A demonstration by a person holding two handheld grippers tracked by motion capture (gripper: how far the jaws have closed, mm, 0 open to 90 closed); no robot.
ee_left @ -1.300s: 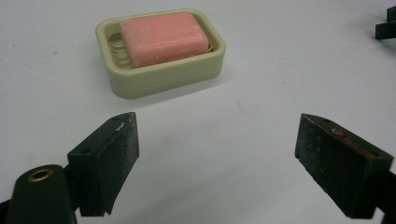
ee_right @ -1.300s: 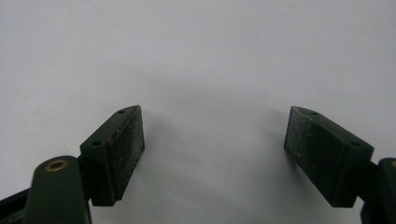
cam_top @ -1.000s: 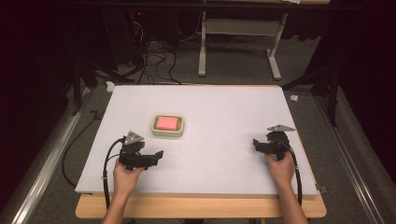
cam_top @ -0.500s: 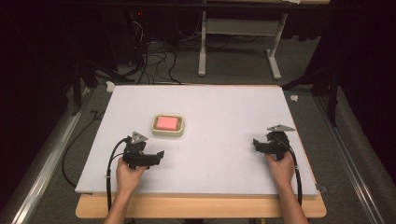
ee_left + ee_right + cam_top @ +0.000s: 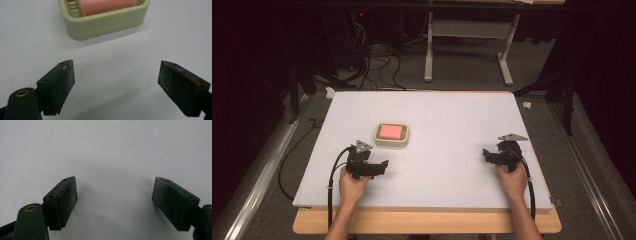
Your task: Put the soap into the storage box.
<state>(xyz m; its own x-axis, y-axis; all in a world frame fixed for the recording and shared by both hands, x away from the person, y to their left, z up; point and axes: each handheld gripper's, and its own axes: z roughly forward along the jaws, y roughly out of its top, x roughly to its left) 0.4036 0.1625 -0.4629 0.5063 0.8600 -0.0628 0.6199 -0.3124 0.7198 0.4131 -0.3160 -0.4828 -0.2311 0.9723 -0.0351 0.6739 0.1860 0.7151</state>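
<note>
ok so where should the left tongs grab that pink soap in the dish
Probably across the pink soap from above, pads on its two long sides. It lies flat inside the cream dish, whose raised rim blocks a level approach. The left tongs stand open just short of the dish, holding nothing.

Lab: white-covered table (image 5: 452, 115), tangled floor cables (image 5: 372, 65), dark surroundings.
</note>
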